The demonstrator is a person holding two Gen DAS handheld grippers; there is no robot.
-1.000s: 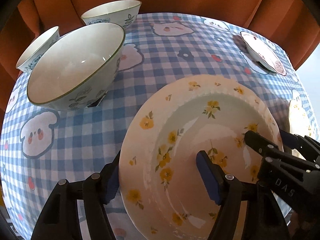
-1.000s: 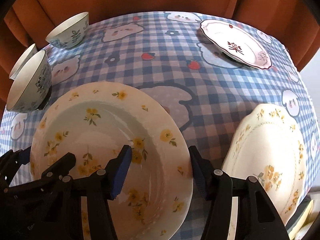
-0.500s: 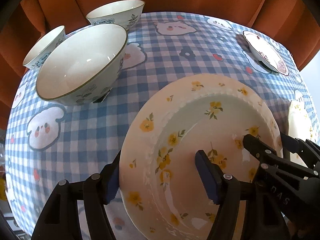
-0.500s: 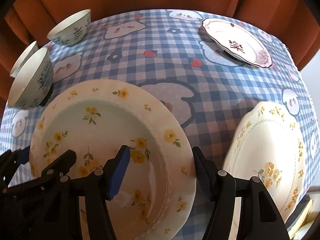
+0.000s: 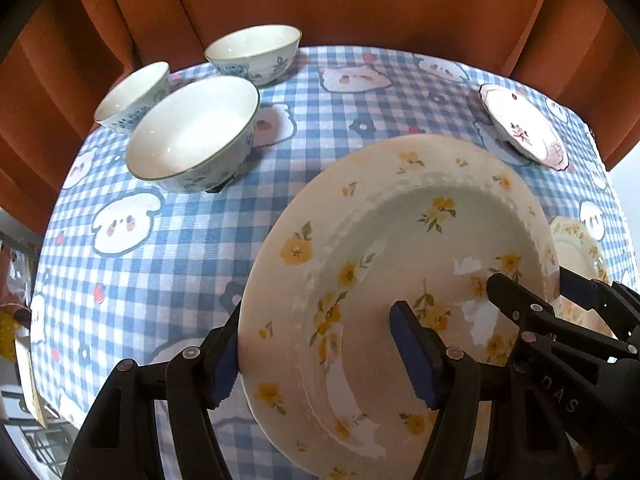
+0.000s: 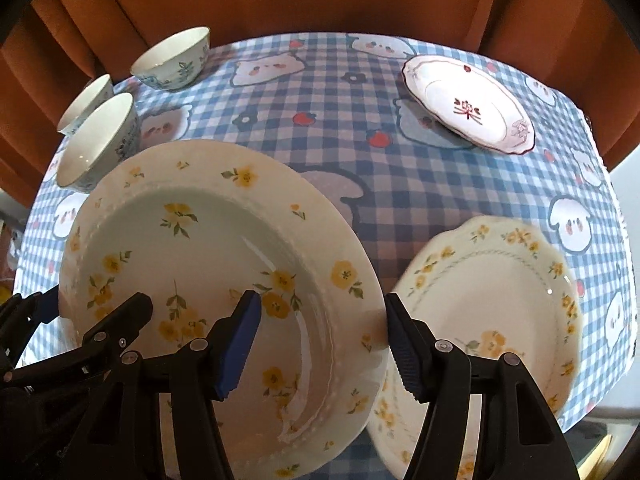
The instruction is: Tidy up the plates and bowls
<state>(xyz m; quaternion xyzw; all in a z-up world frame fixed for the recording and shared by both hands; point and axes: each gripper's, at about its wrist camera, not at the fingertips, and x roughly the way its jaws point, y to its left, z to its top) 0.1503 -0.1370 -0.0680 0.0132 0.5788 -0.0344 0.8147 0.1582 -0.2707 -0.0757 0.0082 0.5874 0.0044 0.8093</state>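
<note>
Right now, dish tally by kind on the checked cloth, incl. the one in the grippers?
Bowls: 3, the large bowl, the small left bowl and the far bowl.
Plates: 3, the yellow-flower plate held at its rim, the scalloped yellow plate and the red-pattern plate.
Total: 6

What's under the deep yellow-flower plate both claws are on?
Checked tablecloth shows past the deep plate; its right edge overlaps the scalloped plate. Directly beneath is covered, so I cannot see it.
</note>
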